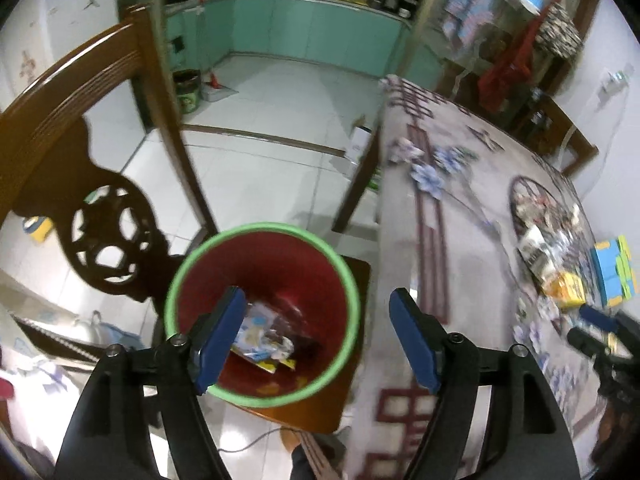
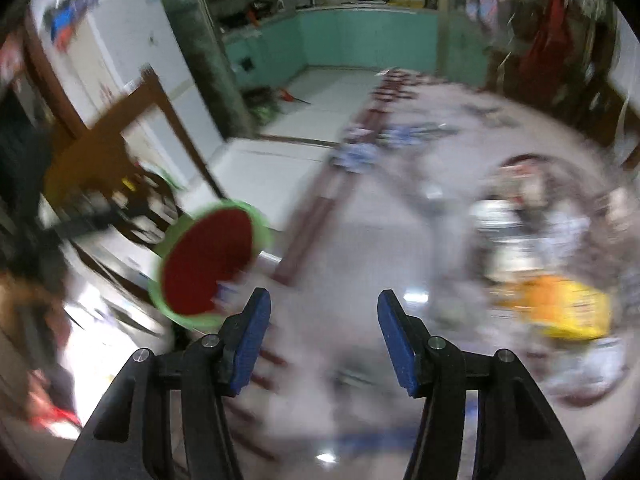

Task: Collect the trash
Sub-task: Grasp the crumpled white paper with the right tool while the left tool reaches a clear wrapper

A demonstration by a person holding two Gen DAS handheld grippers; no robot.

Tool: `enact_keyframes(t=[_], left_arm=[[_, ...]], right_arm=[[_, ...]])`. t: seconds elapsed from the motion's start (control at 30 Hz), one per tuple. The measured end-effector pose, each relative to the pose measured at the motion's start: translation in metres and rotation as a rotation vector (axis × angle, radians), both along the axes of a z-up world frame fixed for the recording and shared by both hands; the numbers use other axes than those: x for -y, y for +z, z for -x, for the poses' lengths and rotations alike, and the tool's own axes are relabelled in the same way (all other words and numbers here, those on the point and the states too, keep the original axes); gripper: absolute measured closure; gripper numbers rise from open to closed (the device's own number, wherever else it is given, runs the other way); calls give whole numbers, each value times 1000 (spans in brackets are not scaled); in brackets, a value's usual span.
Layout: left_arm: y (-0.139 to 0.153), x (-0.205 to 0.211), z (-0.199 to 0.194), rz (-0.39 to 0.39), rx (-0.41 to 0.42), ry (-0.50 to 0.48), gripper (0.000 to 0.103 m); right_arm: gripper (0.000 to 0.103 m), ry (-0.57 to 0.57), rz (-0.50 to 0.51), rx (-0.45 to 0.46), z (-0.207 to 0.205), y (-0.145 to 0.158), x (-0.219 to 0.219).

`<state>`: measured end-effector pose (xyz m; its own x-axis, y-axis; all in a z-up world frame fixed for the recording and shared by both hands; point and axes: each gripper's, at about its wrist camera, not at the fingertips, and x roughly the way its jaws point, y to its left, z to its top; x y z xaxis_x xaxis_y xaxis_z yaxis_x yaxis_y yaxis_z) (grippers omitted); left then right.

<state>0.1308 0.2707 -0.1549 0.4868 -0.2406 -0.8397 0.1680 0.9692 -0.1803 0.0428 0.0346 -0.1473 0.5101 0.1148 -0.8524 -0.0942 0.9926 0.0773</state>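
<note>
White floor tiles and teal cabinets lie behind a cloth-covered table (image 1: pixel 460 240) scattered with wrappers. Beside its edge a red bin (image 1: pixel 262 312) sits on a wooden chair (image 1: pixel 52 152), handy for dropping trash in; packets already lie at its bottom. Over it, the left gripper (image 1: pixel 316 328) hangs wide and empty. Over the cloth, the right gripper (image 2: pixel 324 320) is parted, empty too, seemingly facing a yellow packet (image 2: pixel 568 312).

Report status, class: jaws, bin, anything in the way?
Left gripper open, empty, over bin. Right gripper open, empty, over table. Wrappers in bin. Nothing in the way.
</note>
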Motion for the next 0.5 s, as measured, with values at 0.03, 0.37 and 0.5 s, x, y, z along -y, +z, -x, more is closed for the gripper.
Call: enact_keyframes(t=[0.03, 0.37, 0.5], left_arm=[[1, 9, 3, -2, 0, -16, 29], [15, 137, 49, 0, 15, -202, 24], [16, 201, 71, 3, 16, -293, 23]], right_arm=[[47, -9, 64, -3, 9, 1, 17], [43, -484, 51, -17, 83, -7, 225], [43, -595, -107, -57, 88, -41, 286]])
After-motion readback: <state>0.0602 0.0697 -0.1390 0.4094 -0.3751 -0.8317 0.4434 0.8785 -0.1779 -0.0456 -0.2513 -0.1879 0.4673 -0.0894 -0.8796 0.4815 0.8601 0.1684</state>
